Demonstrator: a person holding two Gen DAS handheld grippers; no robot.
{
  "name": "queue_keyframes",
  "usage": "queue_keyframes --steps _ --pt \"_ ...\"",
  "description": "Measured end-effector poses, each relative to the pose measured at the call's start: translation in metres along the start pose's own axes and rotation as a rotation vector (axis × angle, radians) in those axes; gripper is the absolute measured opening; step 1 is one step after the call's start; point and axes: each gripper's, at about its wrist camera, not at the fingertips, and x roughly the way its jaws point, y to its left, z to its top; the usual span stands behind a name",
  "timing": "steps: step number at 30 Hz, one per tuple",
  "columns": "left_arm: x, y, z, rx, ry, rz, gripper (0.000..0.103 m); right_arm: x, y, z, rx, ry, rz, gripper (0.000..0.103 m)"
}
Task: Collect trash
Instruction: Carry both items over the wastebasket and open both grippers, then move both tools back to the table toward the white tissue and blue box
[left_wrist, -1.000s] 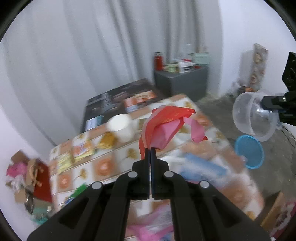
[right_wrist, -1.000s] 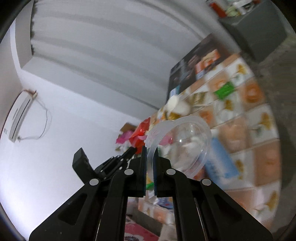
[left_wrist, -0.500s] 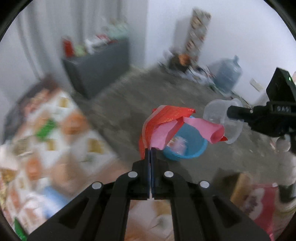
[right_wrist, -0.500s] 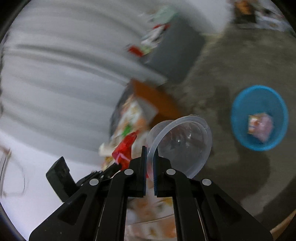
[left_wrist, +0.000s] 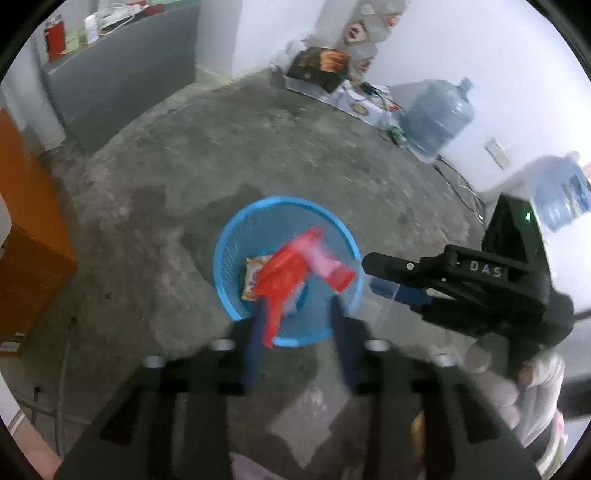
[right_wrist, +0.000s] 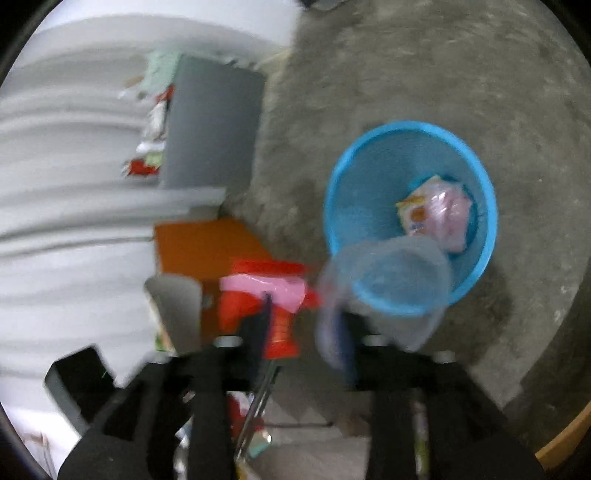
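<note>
A blue mesh basket stands on the concrete floor, with a snack wrapper inside; it also shows in the right wrist view. My left gripper is open above the basket, and the red and pink wrapper is loose between its fingers, blurred. My right gripper is open too, and the clear plastic bowl hangs blurred at its right finger over the basket's near rim. The right gripper shows at the right of the left wrist view.
An orange cabinet stands at the left and a grey cabinet at the back. Water jugs and boxes line the far wall. A person's hand holds the right gripper.
Both grippers swung from the table to above the basket and opened. The red wrapper and the clear bowl have come loose from the fingers.
</note>
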Motion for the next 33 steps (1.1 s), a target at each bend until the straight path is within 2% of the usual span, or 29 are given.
queue_keyframes --steps 4,10,13,17,18,21,25,29,33 --pt "-0.002 0.007 0.002 -0.035 -0.01 -0.015 0.044 0.001 -0.011 0.001 0.033 -0.02 -0.019 0.046" --pt "-0.035 0.027 -0.006 -0.043 -0.057 -0.014 0.044 -0.01 -0.008 -0.002 -0.018 -0.058 -0.002 0.049" --pt "-0.063 0.04 -0.012 -0.048 -0.097 -0.02 0.044 -0.012 -0.007 0.004 -0.045 -0.093 0.003 0.057" --pt "-0.113 0.061 -0.031 -0.065 -0.158 -0.048 0.048 -0.003 -0.003 0.012 -0.081 -0.105 0.034 0.074" --pt "-0.124 0.064 -0.036 -0.067 -0.169 -0.045 0.048 0.002 -0.004 0.014 -0.086 -0.096 0.021 0.075" --pt "-0.156 0.078 -0.056 -0.064 -0.198 -0.041 0.05 0.021 -0.012 0.017 -0.076 -0.064 -0.128 0.076" --pt "-0.197 0.101 -0.088 -0.072 -0.233 -0.013 0.053 0.043 -0.033 0.009 -0.062 0.042 -0.23 0.075" --pt "-0.228 0.129 -0.122 -0.099 -0.266 0.02 0.053 0.034 -0.043 0.001 -0.075 0.048 -0.252 0.075" --pt "-0.26 0.153 -0.153 -0.114 -0.324 0.071 0.053 0.008 -0.034 -0.01 -0.114 0.02 -0.246 0.075"
